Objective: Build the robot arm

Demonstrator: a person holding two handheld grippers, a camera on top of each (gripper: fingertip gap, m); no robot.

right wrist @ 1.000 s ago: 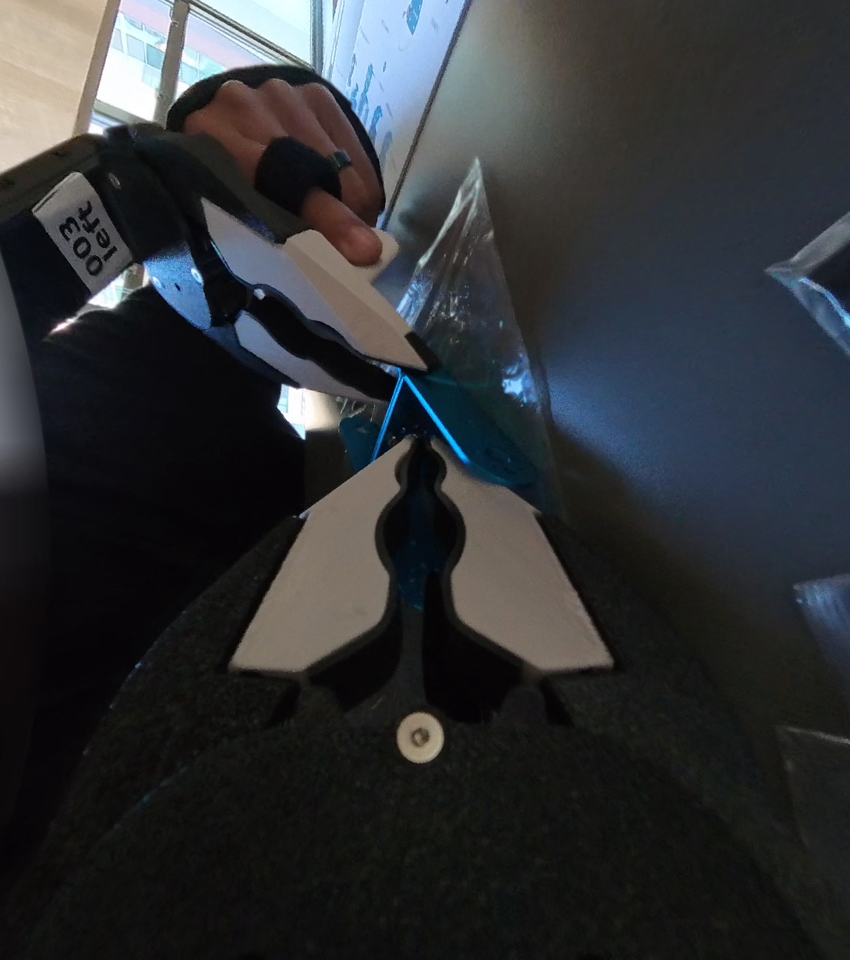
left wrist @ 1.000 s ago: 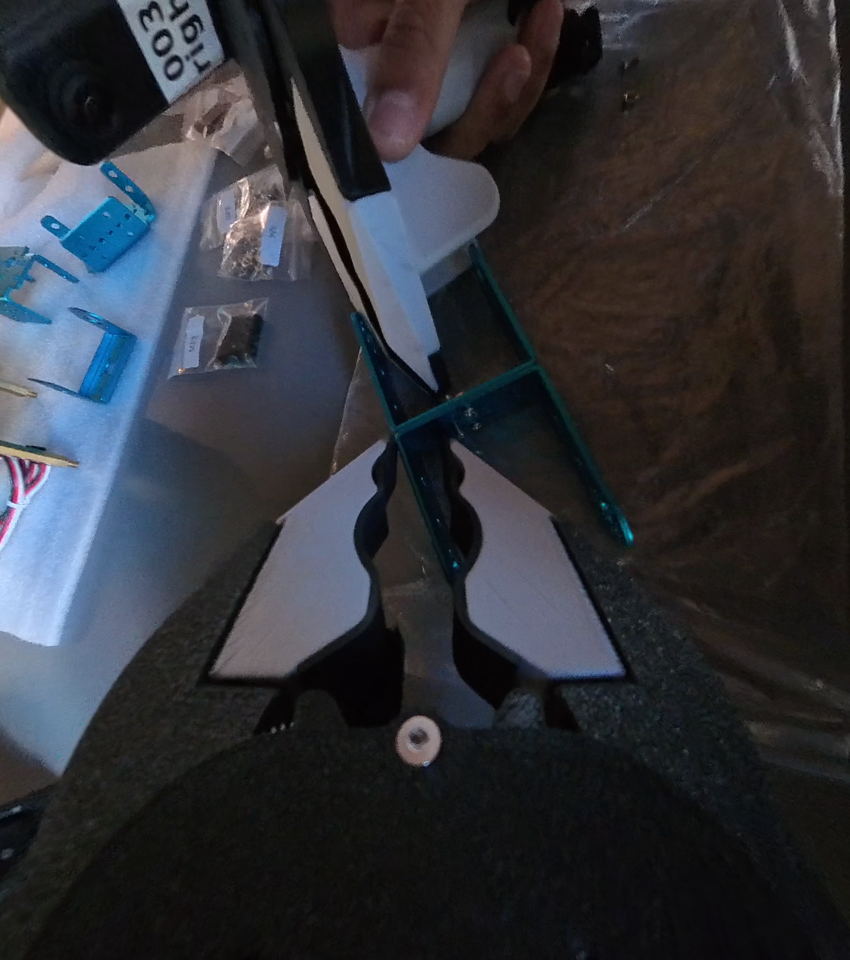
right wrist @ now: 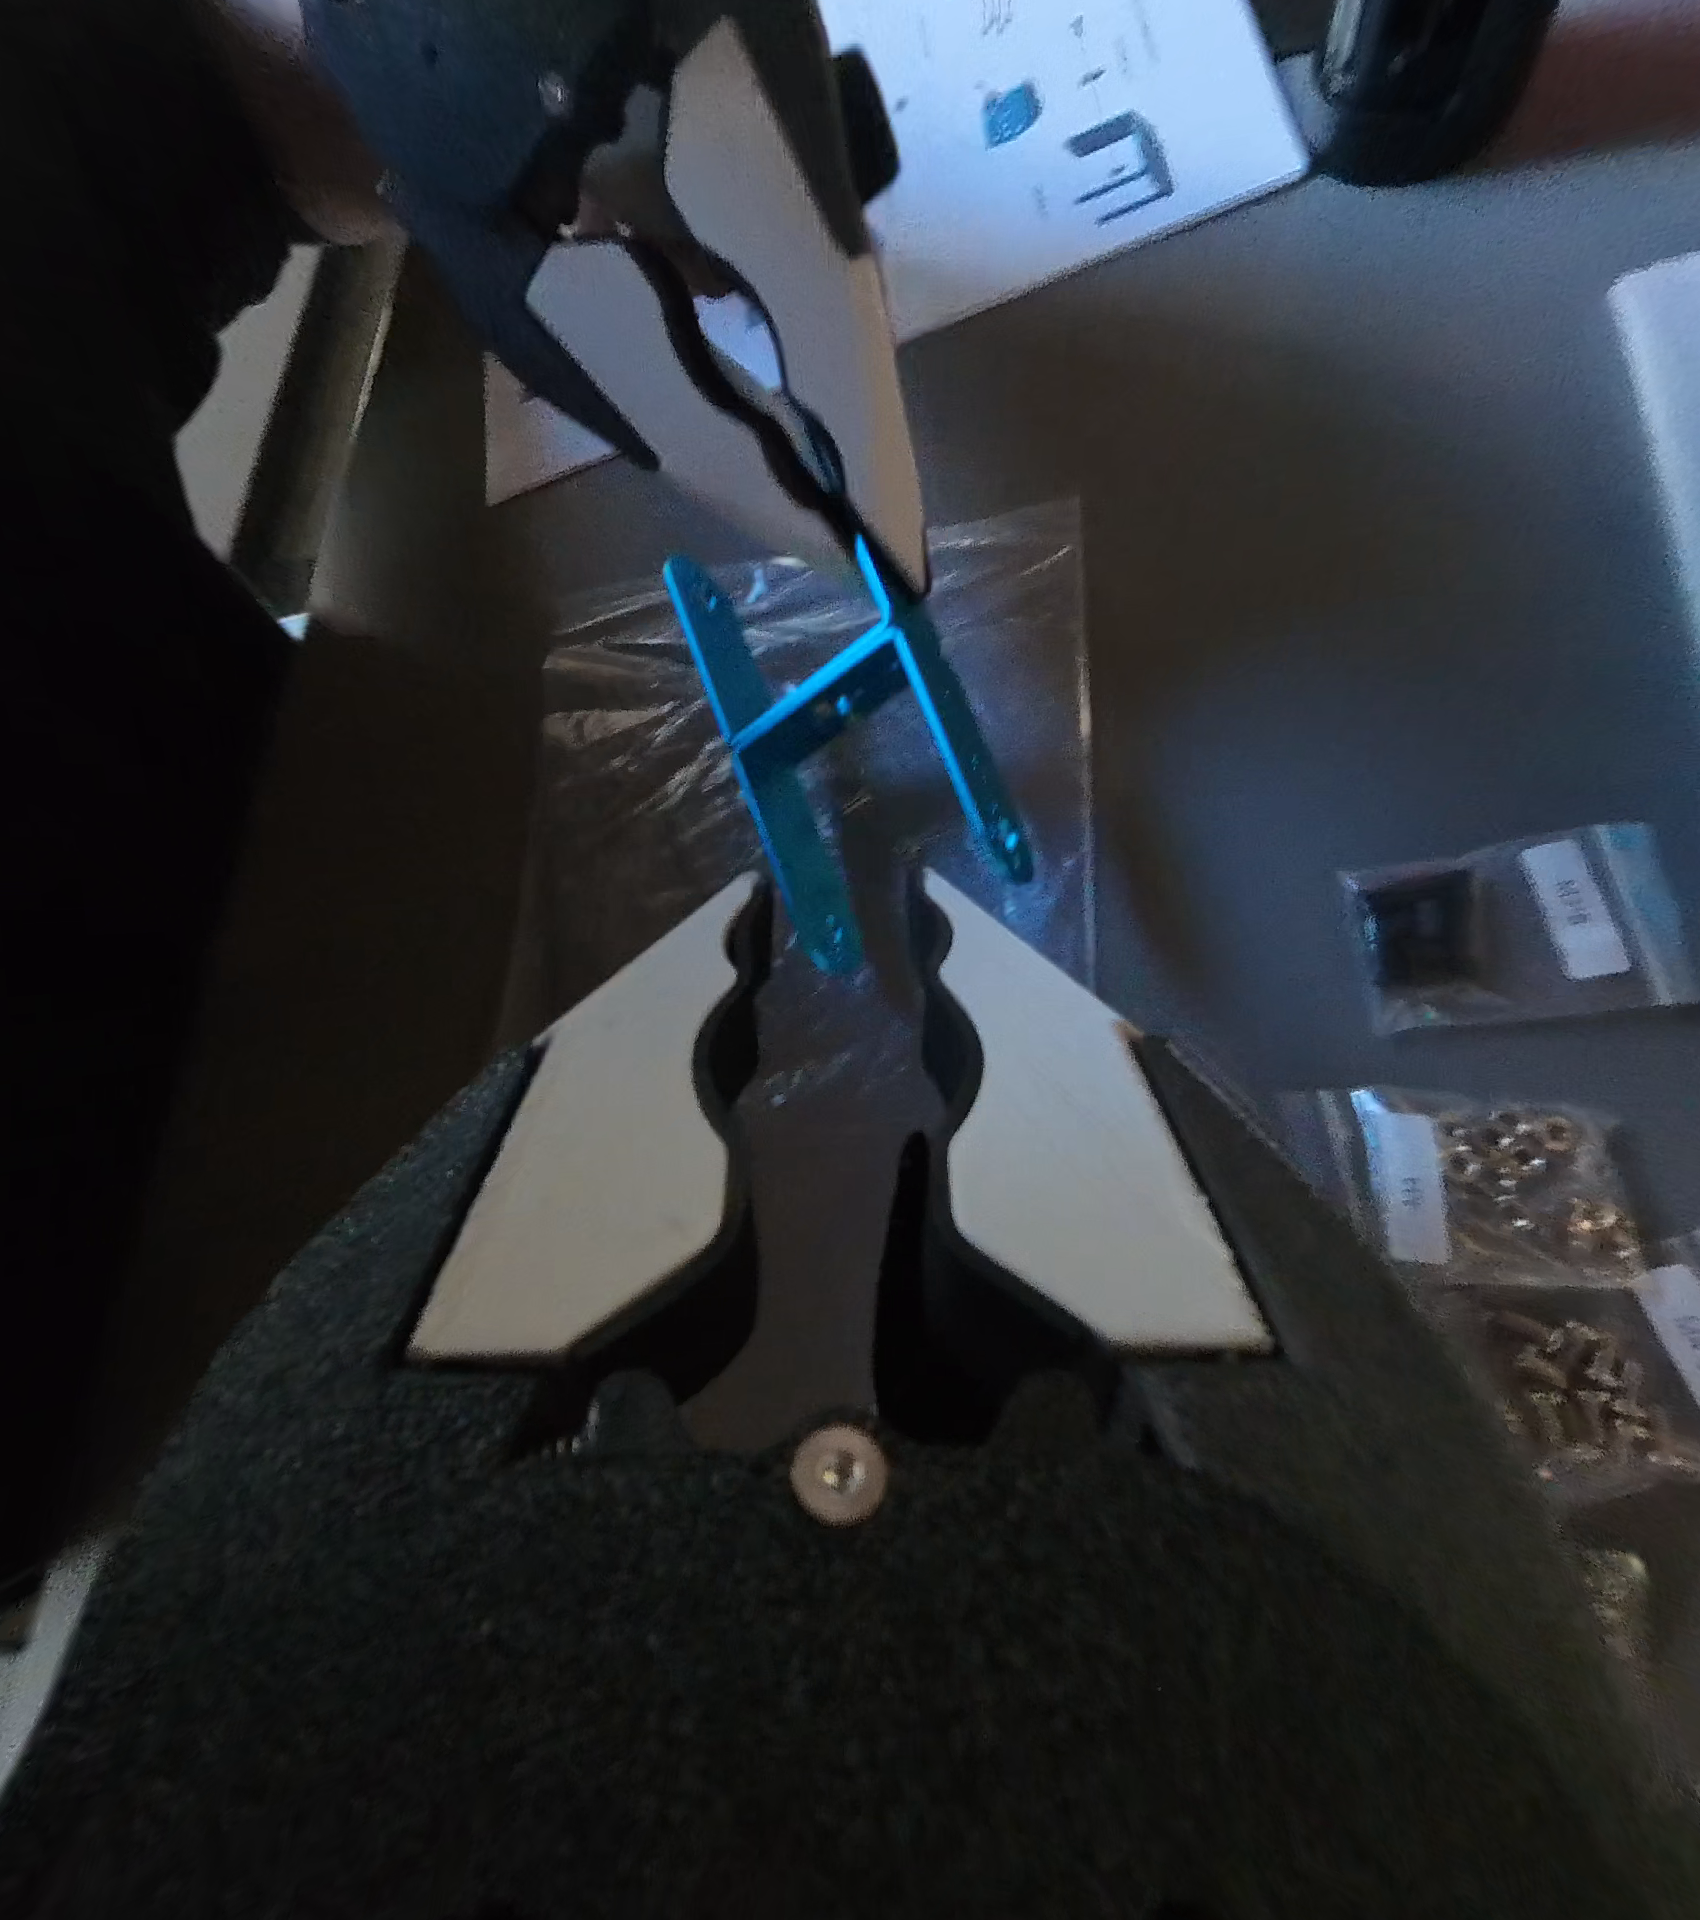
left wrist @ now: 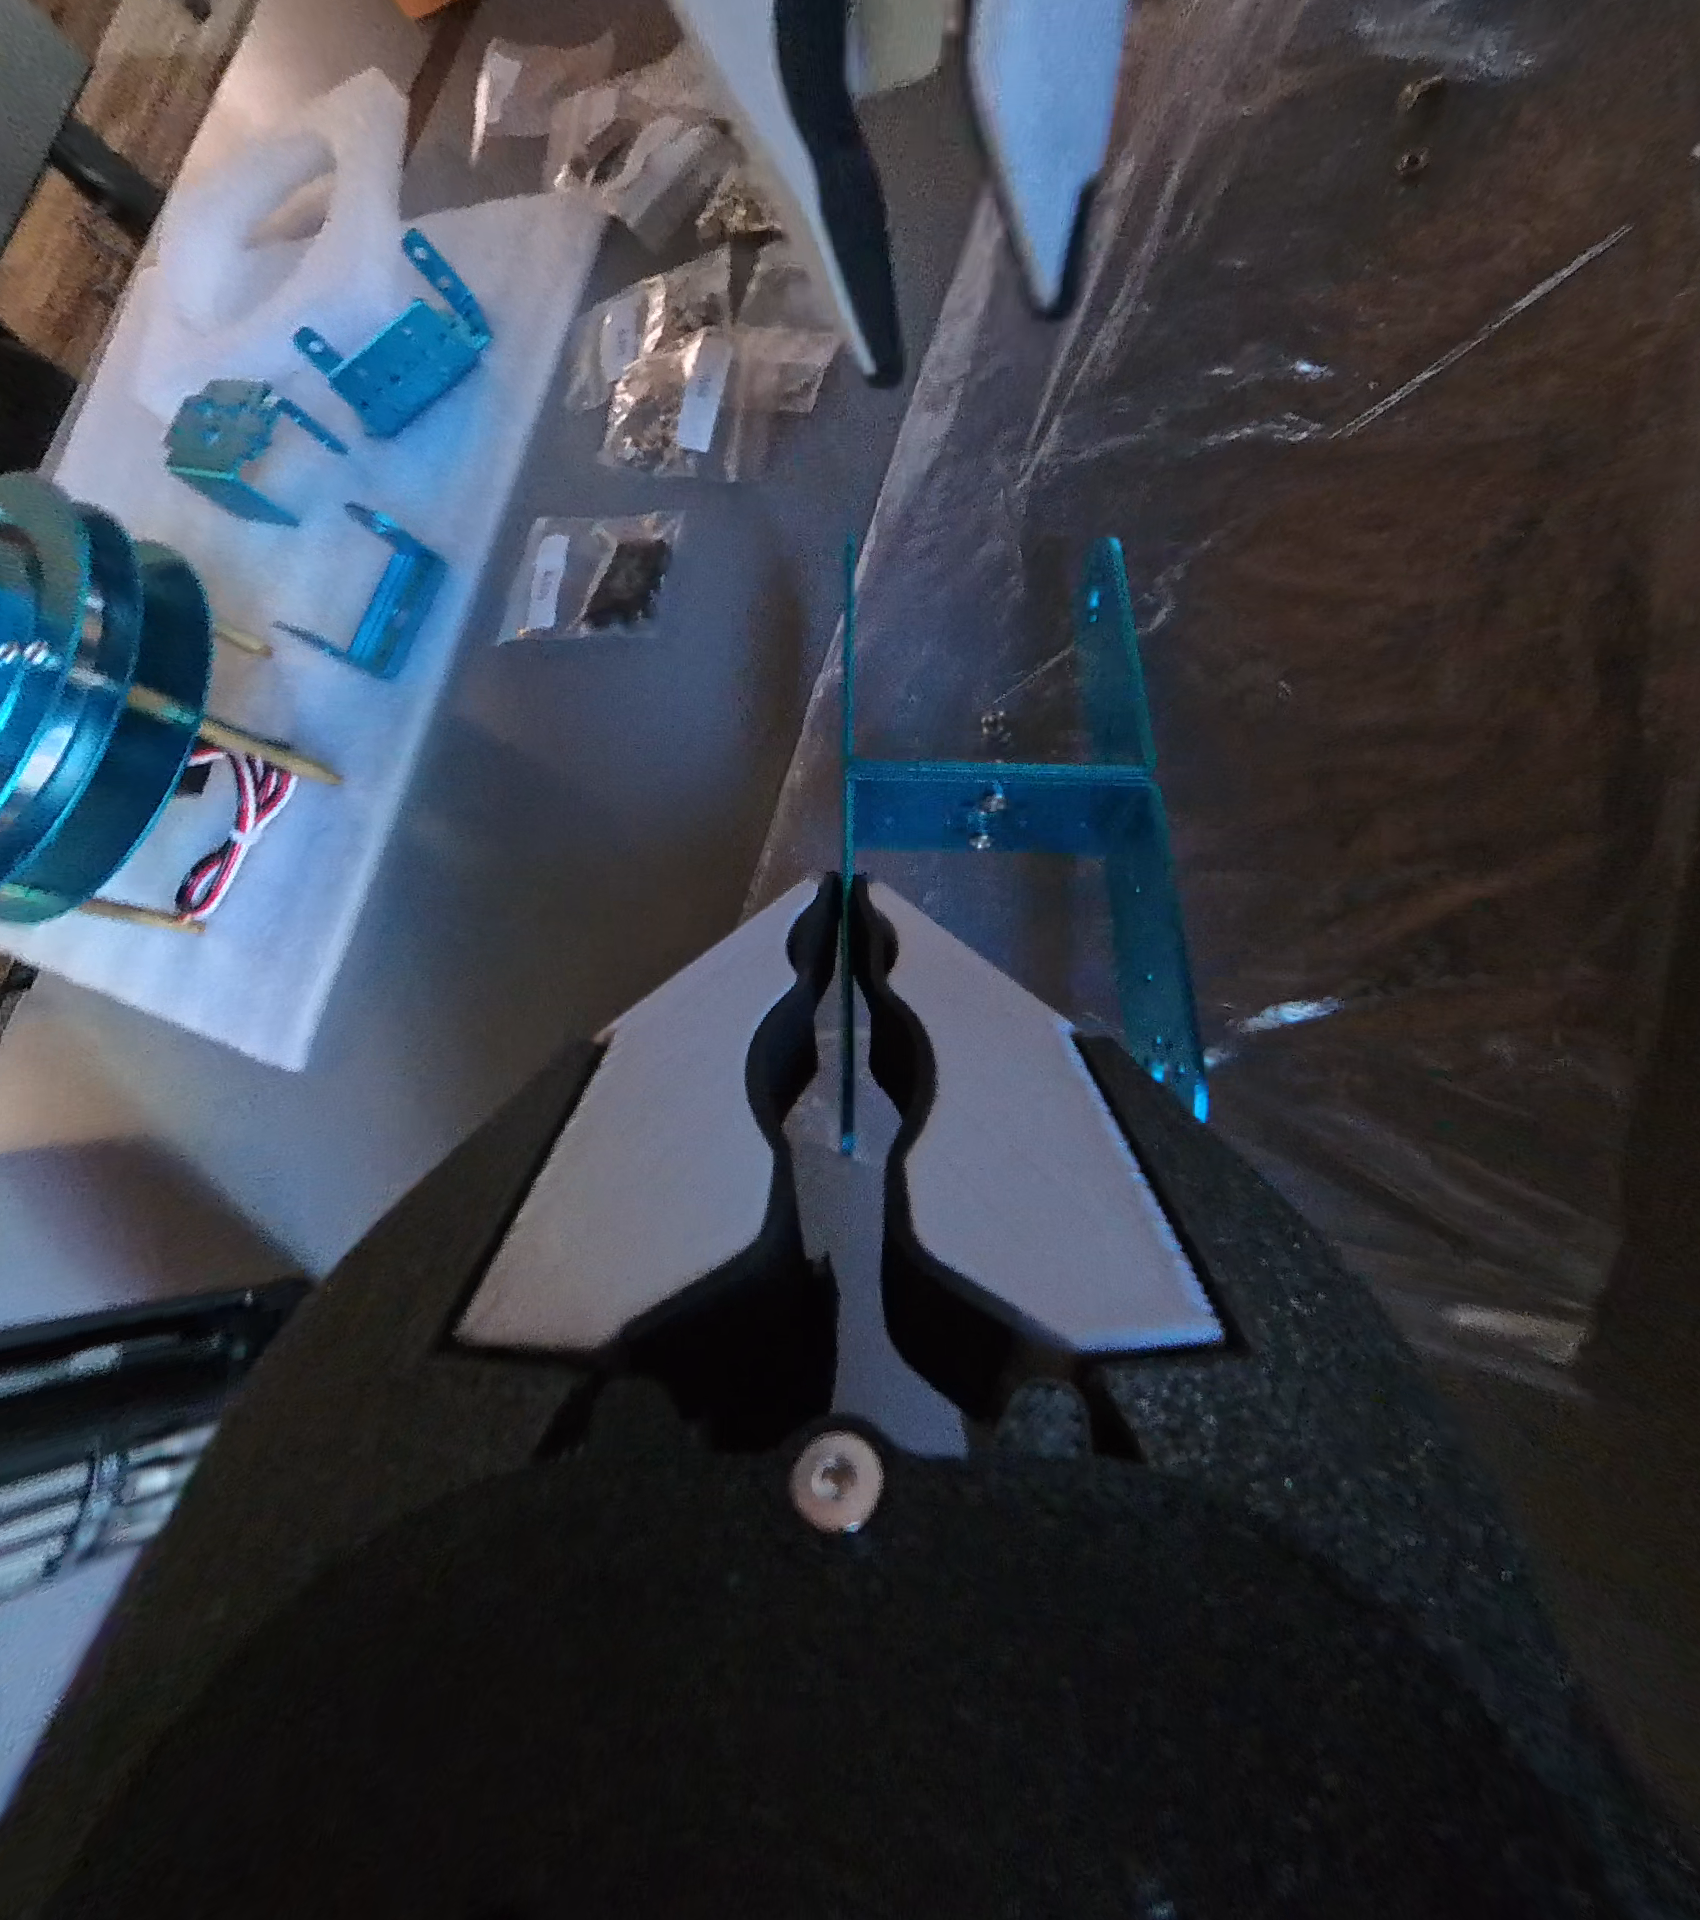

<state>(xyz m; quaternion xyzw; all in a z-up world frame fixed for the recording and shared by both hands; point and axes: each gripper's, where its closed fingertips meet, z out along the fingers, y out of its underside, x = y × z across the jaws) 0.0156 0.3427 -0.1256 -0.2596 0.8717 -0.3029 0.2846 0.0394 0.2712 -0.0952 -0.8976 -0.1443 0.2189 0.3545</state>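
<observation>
At frame centre, the left gripper pinches one side plate of the blue H-shaped bracket above a clear plastic bag. The right gripper is spread wide, its fingers flanking another plate's end.

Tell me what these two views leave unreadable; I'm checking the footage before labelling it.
- Bracket leg in the left gripper: seen edge-on in the left wrist view, its face unreadable.
- Bag contents: too small and blurred in the right wrist view.
- Round assembly: cut off by the left wrist view's left edge.
- Right gripper: open; motion blur hides whether it touches the bracket.
</observation>
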